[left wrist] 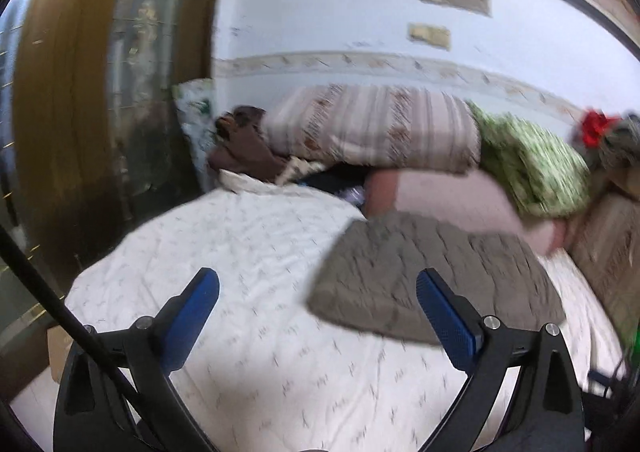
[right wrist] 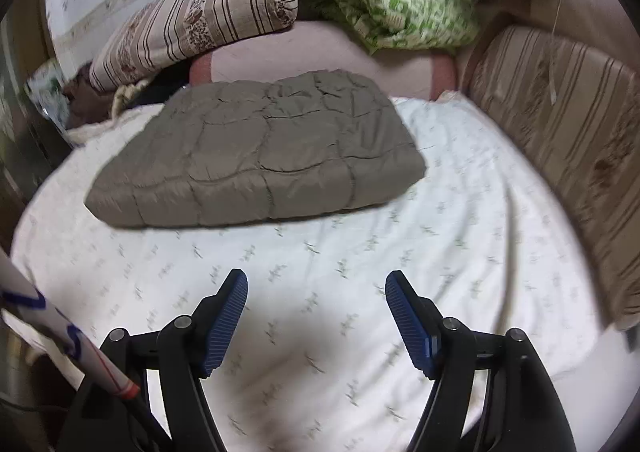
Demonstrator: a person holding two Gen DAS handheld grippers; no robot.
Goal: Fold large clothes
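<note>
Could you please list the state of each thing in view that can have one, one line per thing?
Left claw: open, nothing between the pads.
Right claw: open, empty, above the bed sheet.
Grey quilted garment: folded into a flat block, lying on the sheet, untouched.
White bed sheet: spread out, slightly wrinkled.
Striped pillow: lying behind the garment.
Green patterned cloth: crumpled, unfolded.

On the bed sheet (right wrist: 360, 252) you have 1 folded quilt (right wrist: 260, 156) lying toward the far edge, left of the middle. Behind it, along the far edge, a striped pillow (right wrist: 200, 24) sits left and a crumpled blanket (right wrist: 392, 8) right. A cushion (right wrist: 560, 104) lines the right edge.
</note>
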